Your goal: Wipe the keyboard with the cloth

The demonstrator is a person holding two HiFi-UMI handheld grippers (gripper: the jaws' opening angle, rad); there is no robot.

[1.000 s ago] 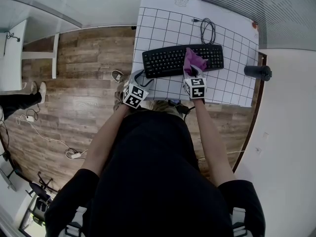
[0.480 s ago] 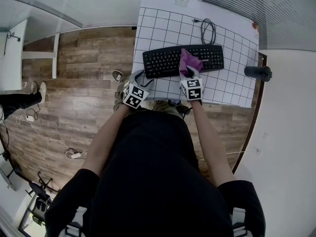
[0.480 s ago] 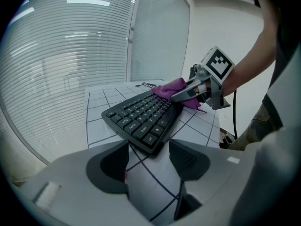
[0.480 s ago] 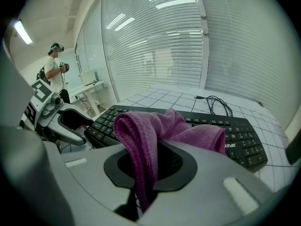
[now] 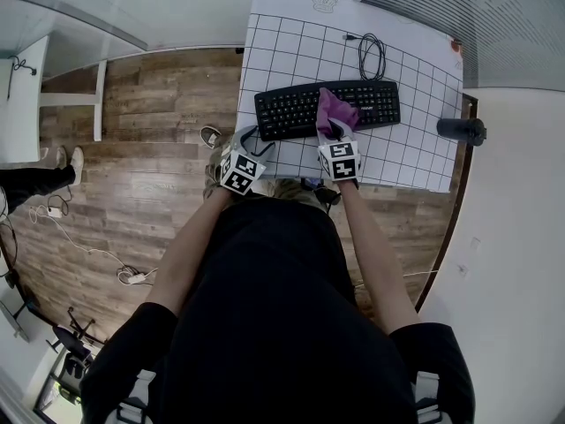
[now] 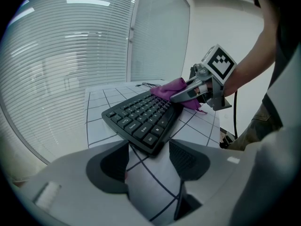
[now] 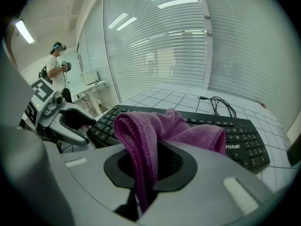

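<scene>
While the left gripper (image 6: 148,157) hung empty, jaws apart, at the desk's (image 5: 291,38) near-left edge, right gripper (image 5: 335,132) clenched on the purple cloth (image 5: 332,109), slid leftward since a second ago, cloth draped over mid keyboard (image 5: 287,109), coiled cable (image 5: 372,54) by the far edge.

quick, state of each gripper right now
left gripper: open, holding nothing
right gripper: closed on the purple cloth

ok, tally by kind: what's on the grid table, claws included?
keyboard: 1
cloth: 1
coiled cable: 1
claws: 2, left claw open, right claw shut on the cloth
Total: 5
</scene>
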